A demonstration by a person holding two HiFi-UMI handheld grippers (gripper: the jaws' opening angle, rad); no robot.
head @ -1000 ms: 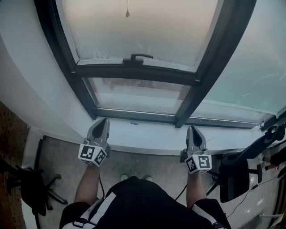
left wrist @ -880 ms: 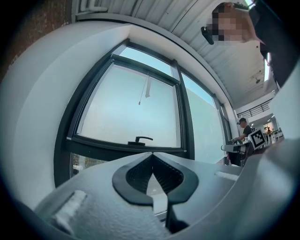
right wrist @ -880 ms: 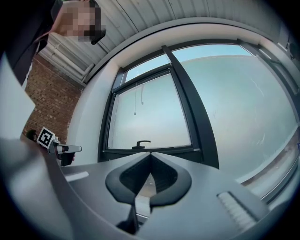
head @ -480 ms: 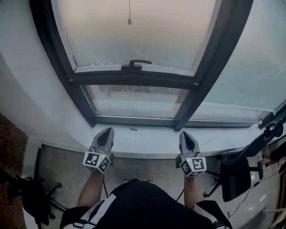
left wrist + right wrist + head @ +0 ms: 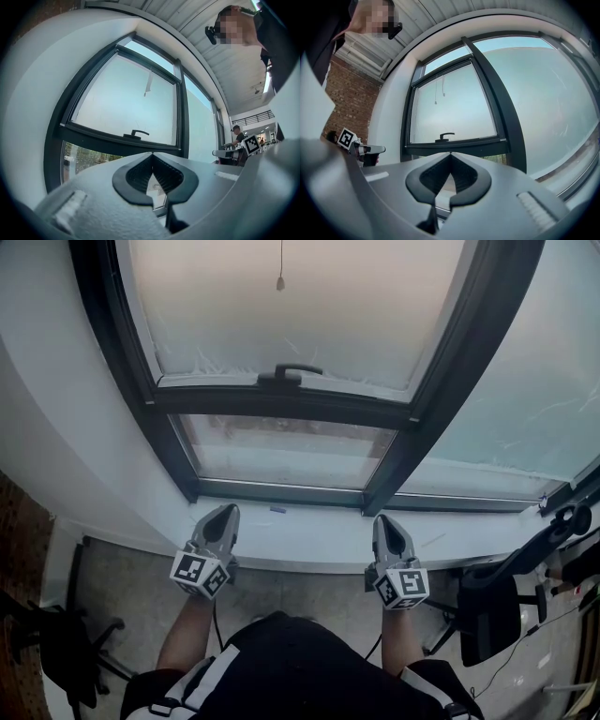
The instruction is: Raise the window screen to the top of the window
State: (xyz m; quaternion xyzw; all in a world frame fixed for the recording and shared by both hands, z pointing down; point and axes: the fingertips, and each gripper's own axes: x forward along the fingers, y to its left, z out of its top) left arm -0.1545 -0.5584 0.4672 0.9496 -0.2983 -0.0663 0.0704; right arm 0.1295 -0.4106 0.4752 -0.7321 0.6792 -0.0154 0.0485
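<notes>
Both claws are closed with nothing between the jaws. The left gripper [image 5: 223, 512] and the right gripper [image 5: 385, 521] are held level, side by side over the white sill [image 5: 309, 538], and touch no part of the window. Ahead of them and higher up, between the two, the black window handle [image 5: 286, 373] sits on the crossbar. Far above it hangs a thin cord with a small pull [image 5: 279, 282]. The upper pane [image 5: 309, 315] looks milky all over, while the lower pane [image 5: 281, 451] just ahead shows greenery. No bottom edge of the window screen can be picked out, so its place is unsure: the milky sheet may be the screen drawn down to the crossbar, with the whole raise left to do, or the screen may sit rolled at the top with only its cord dangling, as the task wants it
</notes>
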